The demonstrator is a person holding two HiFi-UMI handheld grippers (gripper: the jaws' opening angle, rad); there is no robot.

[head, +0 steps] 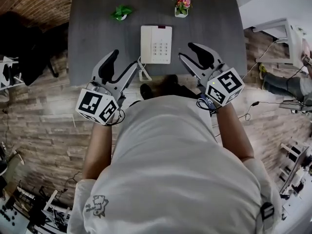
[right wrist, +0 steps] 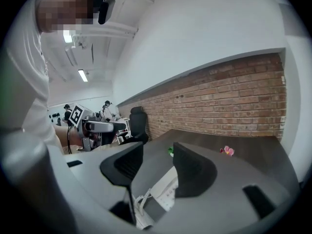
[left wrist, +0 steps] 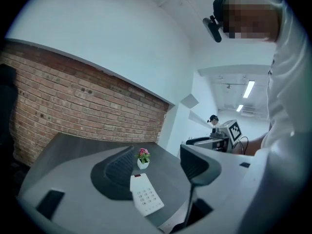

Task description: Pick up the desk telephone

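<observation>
The white desk telephone (head: 156,44) lies flat near the front edge of the grey desk (head: 97,33), its coiled cord (head: 143,72) hanging over that edge. My left gripper (head: 126,58) hovers open at the phone's lower left, close to the cord. My right gripper (head: 185,50) is open just off the phone's lower right corner. Neither holds anything. In the left gripper view the telephone (left wrist: 145,195) shows between the jaws of the left gripper (left wrist: 156,168). In the right gripper view the telephone (right wrist: 165,188) and cord (right wrist: 143,202) lie below the right gripper (right wrist: 156,165).
A small green plant (head: 121,12) and a pink flower pot (head: 182,6) stand at the back of the desk. A brick wall (left wrist: 73,111) runs behind it. A black office chair (head: 24,48) stands to the left, and a white table (head: 278,9) and floor cables to the right.
</observation>
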